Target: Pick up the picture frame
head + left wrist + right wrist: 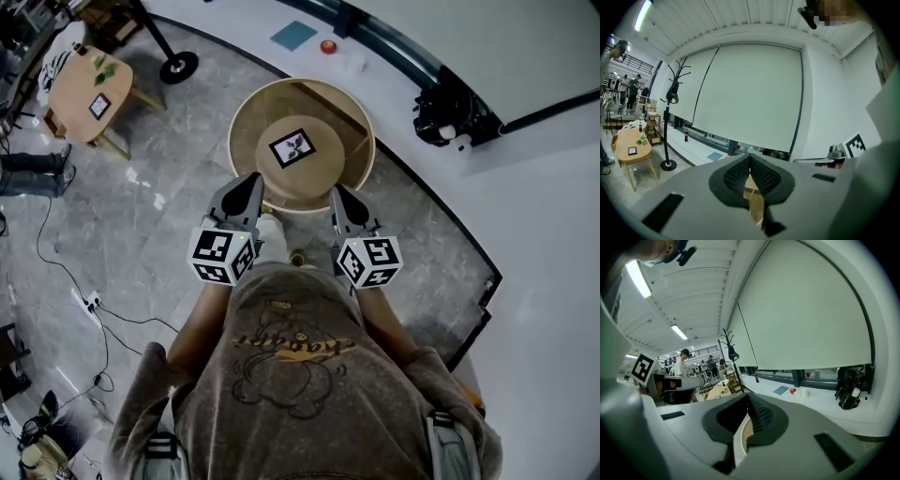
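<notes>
we find the left gripper (pixel 251 184) and right gripper (pixel 338 195) fully closed, gripping nothing. the picture frame (pixel 292 147), black-edged, lies flat on the round table (pixel 323 174).

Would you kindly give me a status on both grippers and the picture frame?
Left gripper shut, empty. Right gripper shut, empty. Picture frame at centre of round table, untouched, ahead of both. Nothing else on the table blocks it.

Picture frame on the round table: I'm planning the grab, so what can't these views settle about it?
Head view: picture frame seen small from above; thickness and whether it lies flat unclear.
Left gripper view: the shut left gripper blocks it; only a sliver of round table shows.
Right gripper view: the shut right gripper hides it likewise.
</notes>
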Demonstrator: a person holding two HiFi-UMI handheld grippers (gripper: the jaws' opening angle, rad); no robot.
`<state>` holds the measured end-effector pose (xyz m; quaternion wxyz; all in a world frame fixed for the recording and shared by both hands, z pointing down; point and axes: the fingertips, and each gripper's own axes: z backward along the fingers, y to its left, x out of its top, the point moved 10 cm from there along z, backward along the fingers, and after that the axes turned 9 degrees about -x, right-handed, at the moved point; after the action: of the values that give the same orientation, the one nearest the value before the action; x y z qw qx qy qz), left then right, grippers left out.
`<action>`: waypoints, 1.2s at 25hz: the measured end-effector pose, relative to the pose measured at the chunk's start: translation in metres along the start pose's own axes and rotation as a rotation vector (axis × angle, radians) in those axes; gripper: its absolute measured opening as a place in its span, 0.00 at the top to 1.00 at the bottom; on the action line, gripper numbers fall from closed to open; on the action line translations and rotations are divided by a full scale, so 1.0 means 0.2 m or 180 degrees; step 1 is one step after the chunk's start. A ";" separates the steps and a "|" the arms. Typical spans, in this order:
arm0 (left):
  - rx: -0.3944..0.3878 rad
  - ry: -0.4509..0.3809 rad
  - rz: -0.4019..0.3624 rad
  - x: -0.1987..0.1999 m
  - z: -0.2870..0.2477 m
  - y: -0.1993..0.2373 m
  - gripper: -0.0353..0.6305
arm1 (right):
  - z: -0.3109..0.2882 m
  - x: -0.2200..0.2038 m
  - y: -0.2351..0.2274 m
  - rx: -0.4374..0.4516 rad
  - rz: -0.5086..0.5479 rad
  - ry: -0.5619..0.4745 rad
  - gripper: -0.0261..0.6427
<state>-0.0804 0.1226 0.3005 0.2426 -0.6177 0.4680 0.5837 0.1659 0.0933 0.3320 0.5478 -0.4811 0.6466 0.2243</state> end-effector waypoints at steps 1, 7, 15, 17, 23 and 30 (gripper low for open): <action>-0.0005 0.0008 0.0006 0.01 -0.02 0.02 0.92 | -0.02 0.01 0.00 -0.0006 -0.0003 0.0006 0.93; -0.0058 0.0058 0.0032 0.06 -0.15 0.17 0.92 | -0.19 0.07 -0.02 -0.0067 -0.0026 0.0031 0.93; -0.0226 0.0127 0.0017 0.17 -0.37 0.42 0.92 | -0.46 0.17 -0.02 -0.0225 -0.0088 0.0027 0.93; -0.0294 0.0149 0.0008 0.20 -0.44 0.49 0.92 | -0.53 0.20 -0.02 -0.0286 -0.0108 0.0010 0.93; -0.0536 0.0234 -0.0071 0.31 -0.63 0.71 0.92 | -0.75 0.28 0.01 -0.0473 -0.0142 -0.0033 0.93; -0.0780 0.0275 -0.0227 0.41 -0.80 0.87 0.92 | -0.92 0.36 0.02 -0.0641 -0.0168 -0.0102 0.93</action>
<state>-0.1613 -0.1134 0.2975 0.1656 -0.6834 0.3809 0.6003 0.0758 -0.0825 0.3206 0.5127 -0.5470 0.5991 0.2812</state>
